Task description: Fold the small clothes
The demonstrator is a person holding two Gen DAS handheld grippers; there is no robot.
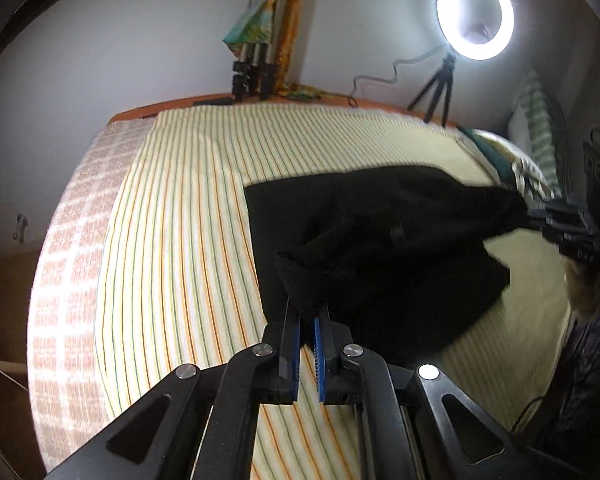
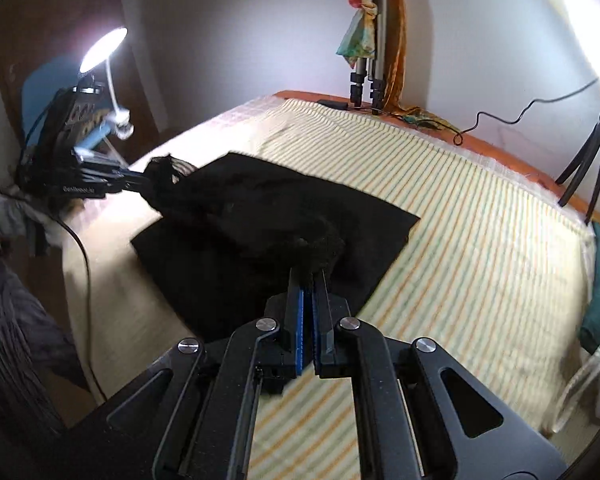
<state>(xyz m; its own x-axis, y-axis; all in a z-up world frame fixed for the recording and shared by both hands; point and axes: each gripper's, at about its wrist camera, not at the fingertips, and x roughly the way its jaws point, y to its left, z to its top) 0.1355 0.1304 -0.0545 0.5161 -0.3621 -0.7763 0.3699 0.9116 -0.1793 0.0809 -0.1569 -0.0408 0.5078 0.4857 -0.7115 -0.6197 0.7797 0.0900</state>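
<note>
Black cloth garment, partly lifted off the cream striped bedsheet. From left to right we see the left gripper clamped on a bunched corner at 6 o'clock, then the right gripper clamped on another corner at 3 o'clock; a lit white ring light stands at 1 o'clock.

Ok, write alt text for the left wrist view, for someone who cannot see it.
The left tool pinches a raised fold of a black garment spread on a striped bed sheet, while the right tool grips another bunched end at the right edge. Behind the bed, a lit ring light stands on a small tripod against a white wall.
</note>
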